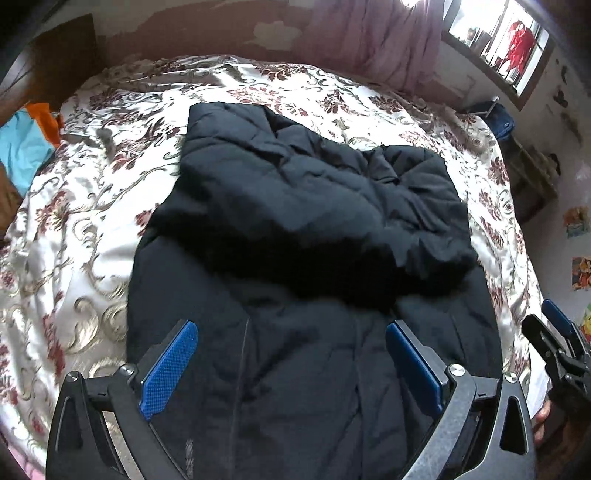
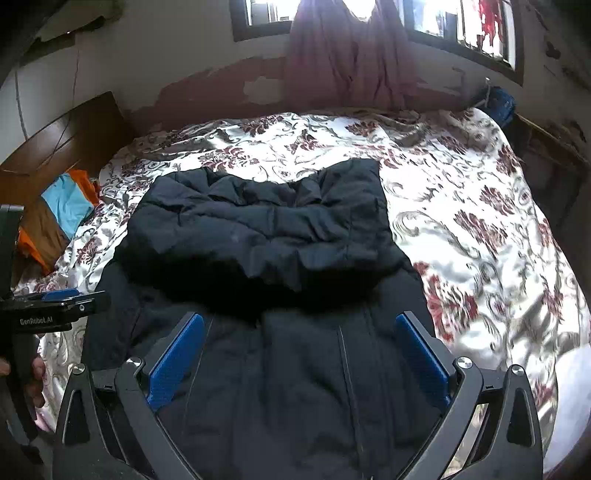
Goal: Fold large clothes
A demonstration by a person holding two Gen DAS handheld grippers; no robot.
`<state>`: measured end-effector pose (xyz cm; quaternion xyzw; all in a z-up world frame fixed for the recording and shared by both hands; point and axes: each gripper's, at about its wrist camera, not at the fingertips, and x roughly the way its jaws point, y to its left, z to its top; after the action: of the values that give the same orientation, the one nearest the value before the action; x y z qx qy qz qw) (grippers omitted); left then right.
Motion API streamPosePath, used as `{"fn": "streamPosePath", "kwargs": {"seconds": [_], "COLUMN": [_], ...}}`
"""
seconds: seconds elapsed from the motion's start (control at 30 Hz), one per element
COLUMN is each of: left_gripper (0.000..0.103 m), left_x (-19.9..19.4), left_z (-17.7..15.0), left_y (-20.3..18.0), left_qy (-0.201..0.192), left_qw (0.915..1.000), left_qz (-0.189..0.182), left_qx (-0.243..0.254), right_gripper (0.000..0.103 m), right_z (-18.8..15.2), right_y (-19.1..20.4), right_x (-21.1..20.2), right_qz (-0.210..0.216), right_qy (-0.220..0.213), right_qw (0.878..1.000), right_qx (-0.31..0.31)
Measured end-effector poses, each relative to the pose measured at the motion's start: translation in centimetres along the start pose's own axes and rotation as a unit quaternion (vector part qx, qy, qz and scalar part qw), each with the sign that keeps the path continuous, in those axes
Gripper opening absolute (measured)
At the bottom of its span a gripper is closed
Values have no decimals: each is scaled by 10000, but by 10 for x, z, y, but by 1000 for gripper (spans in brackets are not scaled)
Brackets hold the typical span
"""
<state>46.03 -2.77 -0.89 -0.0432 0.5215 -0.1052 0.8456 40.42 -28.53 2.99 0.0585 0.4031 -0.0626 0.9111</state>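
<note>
At the far left edge of the bed, a turquoise cloth [image 2: 68, 201] lay against orange fabric [image 2: 83, 182], close to the wooden headboard [image 2: 74, 129]. Your left gripper [image 1: 291, 338] hung above the near part of the dark padded jacket [image 1: 295, 240], its blue pads [image 1: 168, 369] spread wide with nothing between them; you could see the jacket's fabric through the gap, untouched. The jacket lay in the middle of the floral bedspread [image 1: 92, 206], its far portion folded back over the near body so that a thick, rumpled layer sat on top. Your right gripper [image 2: 299, 328] was poised beside the left one over the same garment, likewise spread apart and gripping nothing. Behind the bed, a mauve curtain [image 2: 343, 62] hung below the window [image 2: 461, 33]. At the far right corner of the bed stood a blue object [image 2: 500, 103], too small to identify.
</note>
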Motion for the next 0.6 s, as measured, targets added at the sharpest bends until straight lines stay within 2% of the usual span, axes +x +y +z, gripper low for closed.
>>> {"fn": "streamPosePath", "kwargs": {"seconds": [0.3, 0.6], "left_gripper": [102, 102], "left_x": [-17, -14], "left_z": [-48, -92], "left_y": [-4, -16], "left_qy": [98, 634], "left_qw": [9988, 9960], "left_qz": [274, 473], "left_qx": [382, 415], "right_gripper": [101, 101], "right_z": [-45, -84], "right_y": [-14, -20], "right_x": [-19, -25], "right_qz": [-144, -19], "right_qy": [415, 992], "right_qw": [9990, 9925], "right_qx": [-81, -711]}}
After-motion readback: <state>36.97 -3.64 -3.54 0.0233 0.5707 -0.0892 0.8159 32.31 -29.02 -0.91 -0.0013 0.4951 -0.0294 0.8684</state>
